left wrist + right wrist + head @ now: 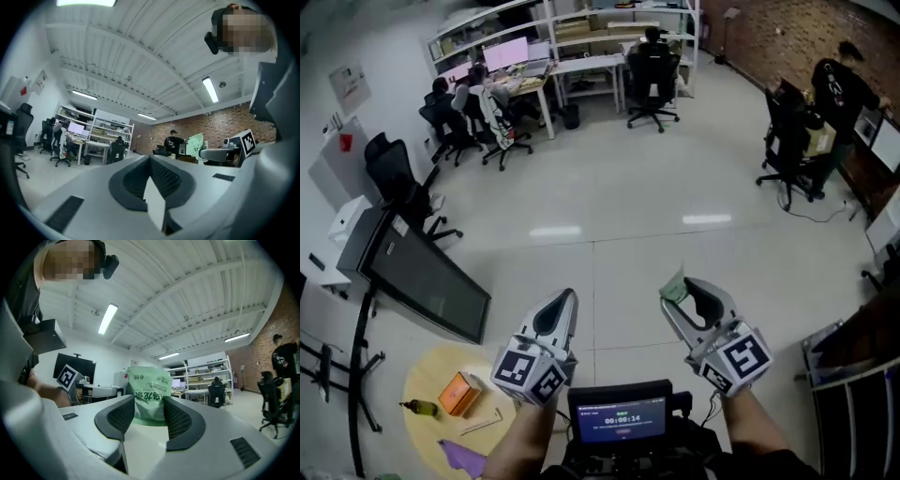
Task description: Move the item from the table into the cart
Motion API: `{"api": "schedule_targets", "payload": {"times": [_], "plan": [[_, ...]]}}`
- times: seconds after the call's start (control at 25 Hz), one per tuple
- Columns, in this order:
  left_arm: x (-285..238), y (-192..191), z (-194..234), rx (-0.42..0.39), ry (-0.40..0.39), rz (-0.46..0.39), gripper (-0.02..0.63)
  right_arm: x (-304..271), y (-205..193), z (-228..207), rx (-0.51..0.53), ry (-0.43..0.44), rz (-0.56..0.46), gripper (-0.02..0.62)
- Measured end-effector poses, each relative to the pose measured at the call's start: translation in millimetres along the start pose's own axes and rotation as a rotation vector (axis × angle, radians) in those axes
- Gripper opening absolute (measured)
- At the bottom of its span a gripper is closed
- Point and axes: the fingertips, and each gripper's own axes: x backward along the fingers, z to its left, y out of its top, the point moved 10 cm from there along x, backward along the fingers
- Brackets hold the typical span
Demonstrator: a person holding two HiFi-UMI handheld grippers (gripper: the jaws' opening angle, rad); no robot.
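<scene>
Round wooden table (427, 373) stands low at the left. On it:
- orange cardboard box (459, 394) near the middle
- small green glass bottle (419, 407) just left of the box, by the left edge
- thin wooden stick (480, 425) in front of the box
- purple cloth (464, 457) at the near edge

Large black flat panel (431, 281) stands behind the table. Green plastic pouch (674, 287) sits between the jaws of the right gripper (682, 292), well to the table's right.

L gripper (561, 305) jaws shut, seemingly empty; R gripper (686, 292) clamps green pouch (149, 394), both level.
</scene>
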Motion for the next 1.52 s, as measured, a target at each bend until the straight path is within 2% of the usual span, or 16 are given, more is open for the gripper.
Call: {"api": "schedule_targets", "payload": {"times": [0.12,0.28,0.48,0.64,0.76,0.96,1.08,1.16,1.28,1.44,1.52], "plan": [[-100,-8,-78,-0.005,-0.148,0.028,0.0,77,3,-86,0.025,-0.13,0.003,0.18],[-182,-7,-137,-0.035,-0.377,0.051,0.002,137,8,-134,0.024,-0.31,0.029,0.18],[-300,-24,-205,-0.017,-0.612,0.072,0.0,212,5,-206,0.017,-0.589,0.026,0.181],[-382,-45,-290,-0.046,-0.866,0.082,0.0,296,11,-246,0.035,-0.822,-0.004,0.18],[-429,-65,-364,-0.048,-0.98,0.116,0.0,367,11,-272,0.02,-0.97,-0.013,0.181],[-477,-99,-532,-0.042,-1.232,0.139,0.0,506,11,-299,0.034,-1.2,-0.018,0.18],[-491,-121,-653,-0.035,-1.335,0.14,0.0,608,5,-308,0.041,-1.317,-0.019,0.181],[-495,-132,-730,-0.019,-1.402,0.139,0.0,671,8,-310,0.05,-1.376,-0.015,0.18],[-502,-133,-827,-0.034,-1.528,0.089,0.002,745,18,-315,0.074,-1.454,0.016,0.181],[-518,-138,-973,-0.067,-1.646,0.087,0.002,864,27,-348,0.06,-1.579,-0.02,0.181],[-527,-151,-1025,-0.063,-1.697,0.088,0.002,903,20,-363,0.065,-1.621,-0.024,0.181]]}}
